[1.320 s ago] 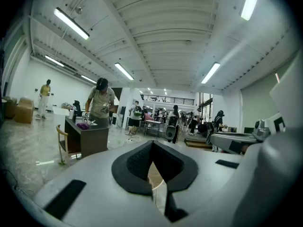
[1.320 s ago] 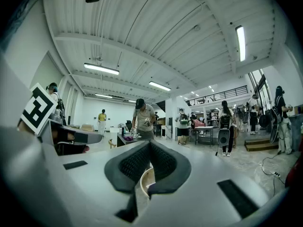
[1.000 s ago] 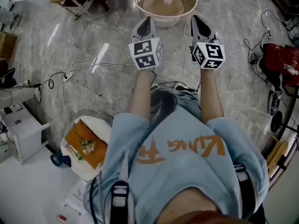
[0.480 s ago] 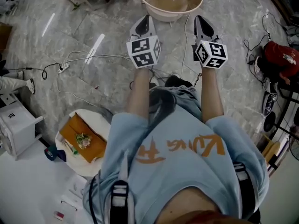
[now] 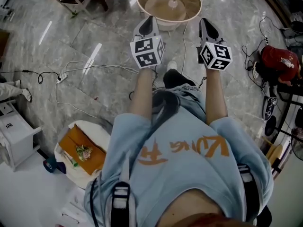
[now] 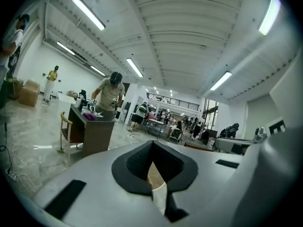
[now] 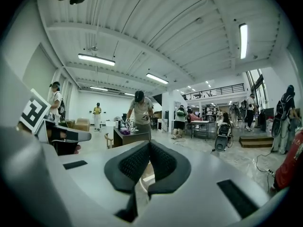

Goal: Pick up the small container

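container (image 5: 173, 4): on round table (image 5: 156, 6), top centre of frame; above and between both tongs, touching neither.
left tongs (image 5: 147, 21): closed, empty.
right tongs (image 5: 207, 23): closed, empty.
forearms (image 5: 142, 91): stretched forward side by side, level, tongs pointing toward the table, over marble floor (image 5: 94, 37).

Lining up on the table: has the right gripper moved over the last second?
No. The right gripper still hangs just off the right side of the table rim, with the same gap as before and its jaws shut.
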Demonstrator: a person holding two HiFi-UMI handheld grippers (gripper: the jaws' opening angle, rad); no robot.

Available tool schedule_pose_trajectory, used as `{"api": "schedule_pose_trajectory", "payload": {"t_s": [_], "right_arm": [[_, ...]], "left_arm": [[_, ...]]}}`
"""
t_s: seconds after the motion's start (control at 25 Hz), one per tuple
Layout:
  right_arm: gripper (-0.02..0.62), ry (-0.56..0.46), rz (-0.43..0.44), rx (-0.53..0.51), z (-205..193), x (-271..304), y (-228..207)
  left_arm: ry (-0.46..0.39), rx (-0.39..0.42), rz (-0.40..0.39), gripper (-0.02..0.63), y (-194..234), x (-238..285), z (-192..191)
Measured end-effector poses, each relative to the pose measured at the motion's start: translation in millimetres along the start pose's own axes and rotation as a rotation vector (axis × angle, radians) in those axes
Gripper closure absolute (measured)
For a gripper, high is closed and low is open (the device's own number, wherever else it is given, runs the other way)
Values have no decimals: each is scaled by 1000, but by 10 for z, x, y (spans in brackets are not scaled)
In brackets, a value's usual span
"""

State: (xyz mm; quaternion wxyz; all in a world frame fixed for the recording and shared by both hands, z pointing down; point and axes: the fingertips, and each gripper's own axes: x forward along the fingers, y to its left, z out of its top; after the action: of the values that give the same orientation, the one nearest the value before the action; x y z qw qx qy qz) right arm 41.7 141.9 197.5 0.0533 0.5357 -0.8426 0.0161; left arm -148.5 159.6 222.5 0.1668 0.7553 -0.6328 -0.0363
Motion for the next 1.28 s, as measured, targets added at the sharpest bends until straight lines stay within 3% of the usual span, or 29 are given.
{"api": "schedule_pose_trajectory", "payload": {"t_s": [0.52, 0.68, 0.88, 1.08, 1.28], "right_arm": [[583, -68, 95, 26, 184, 799, 188], [583, -60, 71, 39, 150, 1007, -152], [583, -24, 86, -49, 19, 1346, -507], [583, 32, 60, 30, -281, 1695, -1167], [583, 35, 32, 69, -314, 2001, -1904]], "left_arm": [[1, -4, 79, 583, 395, 422, 163], [40, 24, 45, 582, 192, 798, 64], [106, 57, 20, 583, -29, 1430, -98], [156, 96, 22, 583, -330, 2115, -244], [150, 133, -11, 582, -788, 2809, -209]]}}
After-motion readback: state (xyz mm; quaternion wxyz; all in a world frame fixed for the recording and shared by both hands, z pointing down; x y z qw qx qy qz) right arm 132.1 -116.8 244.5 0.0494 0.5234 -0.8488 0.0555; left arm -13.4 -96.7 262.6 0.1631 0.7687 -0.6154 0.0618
